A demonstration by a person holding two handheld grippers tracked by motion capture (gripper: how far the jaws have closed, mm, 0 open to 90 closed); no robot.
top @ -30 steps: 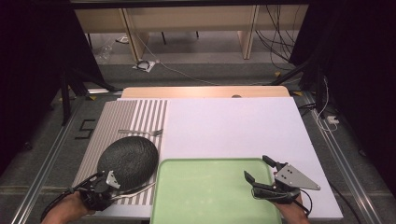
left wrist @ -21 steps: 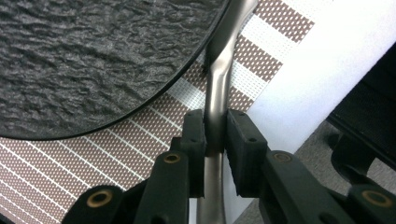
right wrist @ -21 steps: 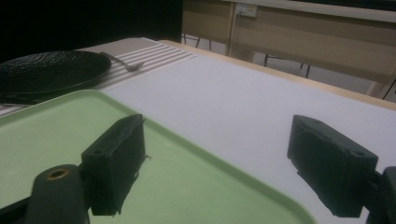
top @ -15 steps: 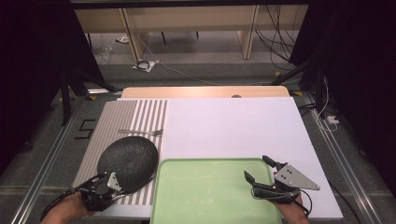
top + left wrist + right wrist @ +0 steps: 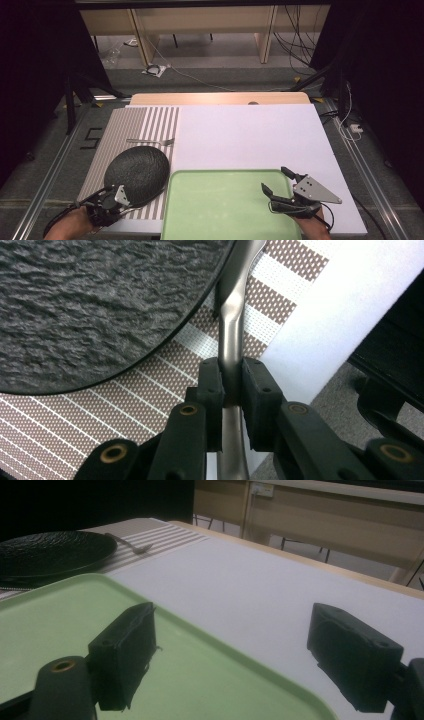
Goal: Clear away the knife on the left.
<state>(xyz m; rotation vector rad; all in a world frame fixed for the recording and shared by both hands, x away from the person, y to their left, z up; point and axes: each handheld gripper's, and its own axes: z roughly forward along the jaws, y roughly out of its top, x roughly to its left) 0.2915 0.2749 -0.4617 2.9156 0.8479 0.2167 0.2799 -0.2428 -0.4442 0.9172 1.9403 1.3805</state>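
My left gripper [image 5: 111, 198] is at the near left, shut on a thin silver utensil handle [image 5: 231, 335]. The handle runs away from the jaws along the rim of a black textured plate [image 5: 137, 170] [image 5: 100, 305]; its far end is out of sight. The plate rests on a brown-and-white striped placemat [image 5: 130, 125] [image 5: 75, 415]. My right gripper [image 5: 277, 181] [image 5: 235, 630] stands open over the right rim of a pale green tray [image 5: 220, 205] [image 5: 50, 615], with nothing between its pads.
A silver fork [image 5: 150, 141] [image 5: 132, 545] lies on the placemat beyond the plate. A white board [image 5: 250, 135] [image 5: 240, 580] covers the table's middle and right. Cables and wooden furniture legs stand on the floor past the far edge.
My left gripper has drawn back slightly toward the near edge. The plate, the tray and my right gripper have not moved.
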